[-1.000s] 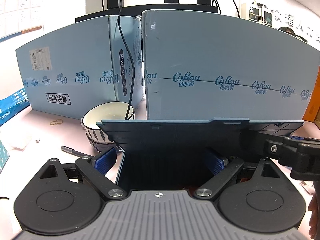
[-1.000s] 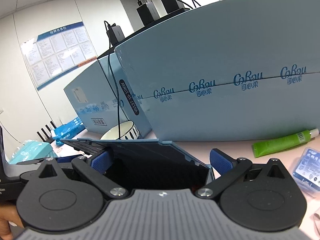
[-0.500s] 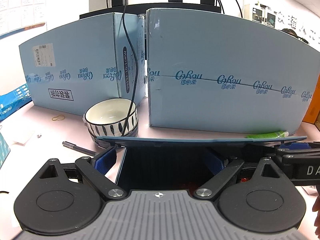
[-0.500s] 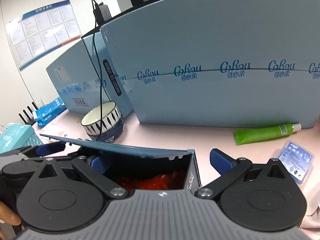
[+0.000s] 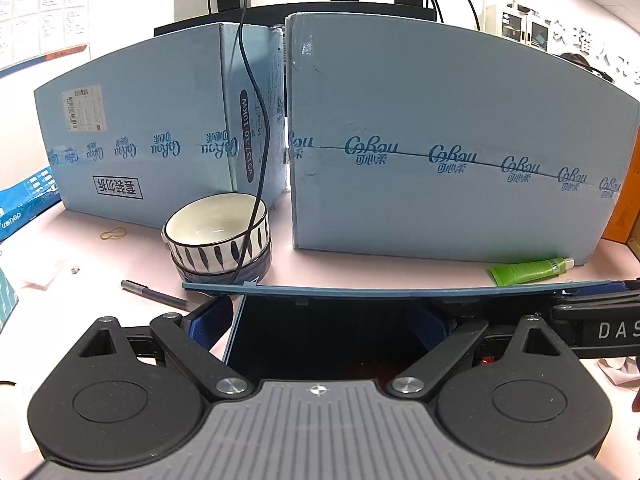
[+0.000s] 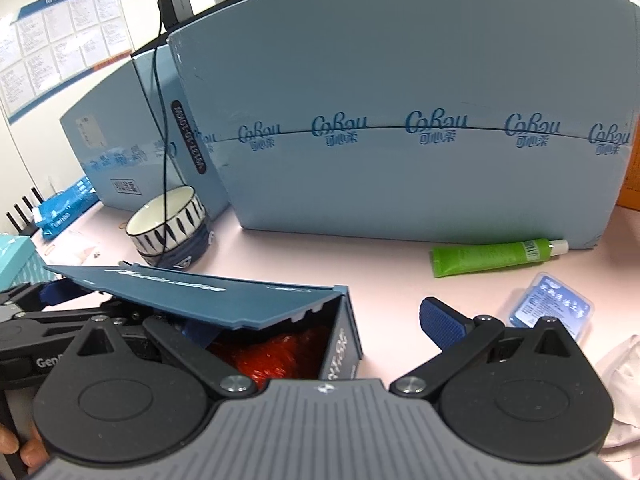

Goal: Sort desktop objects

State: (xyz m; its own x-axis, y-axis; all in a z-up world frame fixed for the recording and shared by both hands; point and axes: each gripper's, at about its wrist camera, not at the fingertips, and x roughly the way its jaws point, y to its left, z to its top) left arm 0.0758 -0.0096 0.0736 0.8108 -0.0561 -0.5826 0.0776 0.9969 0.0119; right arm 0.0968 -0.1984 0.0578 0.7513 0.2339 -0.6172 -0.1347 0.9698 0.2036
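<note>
My work surface is a pale pink table (image 6: pixel 360 256). Two stacked striped bowls (image 5: pixel 218 242) stand on it as my landmark. Behind them rise two big blue cartons (image 5: pixel 440 140). A pen (image 5: pixel 154 293) lies just left of them, a rubber band (image 5: pixel 113 233) farther left, a green tube (image 6: pixel 496 257) well right.

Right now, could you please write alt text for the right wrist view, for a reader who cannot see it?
A dark blue box with its hinged lid partly lowered over red packets sits between the right gripper's spread fingers. Beyond it, on the pink desk, are stacked striped bowls, a green tube and large blue cartons.
</note>
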